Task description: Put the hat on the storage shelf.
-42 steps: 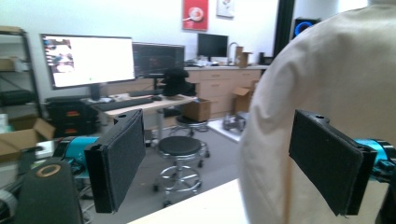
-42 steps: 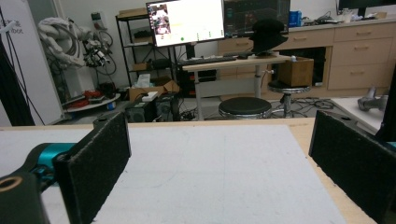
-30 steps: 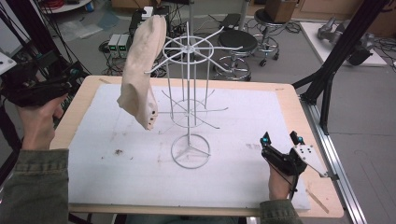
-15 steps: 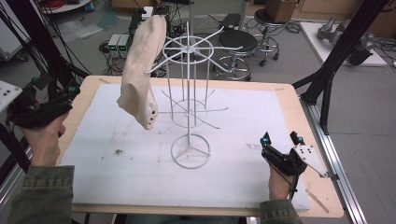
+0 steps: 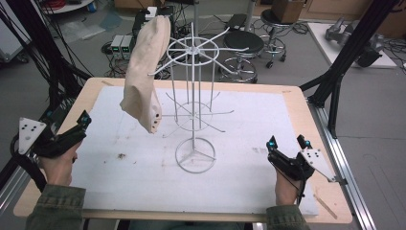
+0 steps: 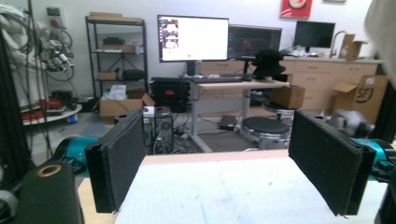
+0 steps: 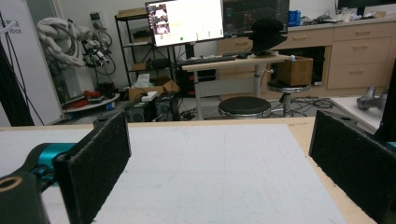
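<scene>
A wide wooden desk (image 5: pixel 297 103) covered by a white mat carries a tall white wire rack (image 5: pixel 194 100) standing near its middle. A long beige cloth (image 5: pixel 143 72) hangs from one of the rack's upper arms on the left side, draping down freely with its lower end above the mat.

Over the last second the left gripper (image 5: pixel 79 125) has drawn back from the far left edge of the desk, down and toward the person, and now rests at the near left corner, well apart from the cloth. The cloth and rack have not moved. That suggests the hanging is finished and the hand is retreating to rest.

The left gripper has its jaws spread wide; in the left gripper view nothing lies between the black pads (image 6: pixel 119 163), just bare mat beyond.

The right gripper (image 5: pixel 286 143) sits at the near right of the desk, unmoved, well away from the rack. Its jaws also stand wide apart, holding and touching nothing.
</scene>
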Motion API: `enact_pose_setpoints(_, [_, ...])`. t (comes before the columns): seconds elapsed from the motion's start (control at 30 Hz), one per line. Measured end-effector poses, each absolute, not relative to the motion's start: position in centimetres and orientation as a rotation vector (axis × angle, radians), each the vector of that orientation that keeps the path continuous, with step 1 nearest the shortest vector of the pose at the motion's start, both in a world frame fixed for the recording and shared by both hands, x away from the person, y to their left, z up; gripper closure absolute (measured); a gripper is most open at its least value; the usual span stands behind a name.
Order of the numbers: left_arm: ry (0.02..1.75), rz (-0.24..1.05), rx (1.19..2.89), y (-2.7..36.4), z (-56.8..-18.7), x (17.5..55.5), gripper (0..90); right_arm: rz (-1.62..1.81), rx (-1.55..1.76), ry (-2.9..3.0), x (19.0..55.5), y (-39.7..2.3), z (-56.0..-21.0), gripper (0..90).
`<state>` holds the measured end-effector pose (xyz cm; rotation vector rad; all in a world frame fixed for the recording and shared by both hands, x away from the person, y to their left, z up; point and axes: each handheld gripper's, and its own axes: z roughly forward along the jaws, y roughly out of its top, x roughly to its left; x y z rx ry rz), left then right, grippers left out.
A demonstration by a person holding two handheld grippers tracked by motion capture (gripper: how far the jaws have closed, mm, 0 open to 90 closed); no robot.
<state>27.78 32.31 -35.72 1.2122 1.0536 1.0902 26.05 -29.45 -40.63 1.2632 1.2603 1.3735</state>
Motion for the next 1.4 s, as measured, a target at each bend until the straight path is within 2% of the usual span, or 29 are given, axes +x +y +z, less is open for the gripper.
enact_pose_setpoints(0.57, [1.174, 1.075, 1.210, 33.6, -41.7, 26.6, 18.8, 1.369, 1.260, 1.268, 26.1, -29.4, -40.7, 4.6])
enact_pose_setpoints(0.77, [1.136, 1.102, 1.215, 33.7, -43.2, 25.8, 17.3, 1.381, 1.276, 1.268, 26.1, -29.5, -40.7, 4.6])
enact_pose_setpoints(1.4, [1.164, 1.116, 1.242, 33.3, -43.8, 24.9, 17.6, 1.376, 1.263, 1.279, 25.8, -29.2, -40.7, 4.5])
